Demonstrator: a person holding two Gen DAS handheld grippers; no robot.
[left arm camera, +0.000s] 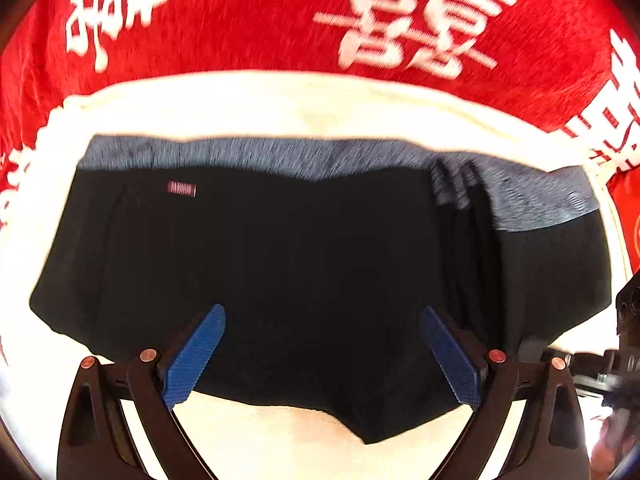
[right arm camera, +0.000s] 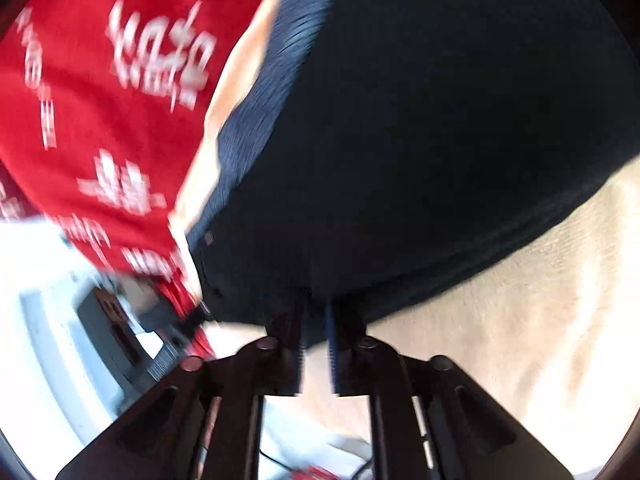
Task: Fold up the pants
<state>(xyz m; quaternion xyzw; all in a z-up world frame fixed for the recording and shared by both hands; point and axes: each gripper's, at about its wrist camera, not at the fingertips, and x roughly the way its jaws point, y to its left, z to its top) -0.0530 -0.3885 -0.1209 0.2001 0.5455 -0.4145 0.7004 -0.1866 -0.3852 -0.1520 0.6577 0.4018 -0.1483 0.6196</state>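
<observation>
The black pants [left arm camera: 280,272] with a grey waistband [left arm camera: 280,156] lie folded on a cream cloth [left arm camera: 280,104]. My left gripper [left arm camera: 322,316] is open, its blue fingers [left arm camera: 196,360] spread above the near edge of the pants and holding nothing. In the right wrist view the pants [right arm camera: 440,140] fill the upper right. My right gripper [right arm camera: 316,312] is shut on the pants' edge, with black fabric pinched between its blue pads. The view is blurred by motion.
A red cloth with white characters [left arm camera: 280,20] lies beyond the cream cloth and shows in the right wrist view [right arm camera: 100,100] on the left. The cream cloth [right arm camera: 520,320] spreads to the right. Grey equipment [right arm camera: 112,320] sits below the table edge.
</observation>
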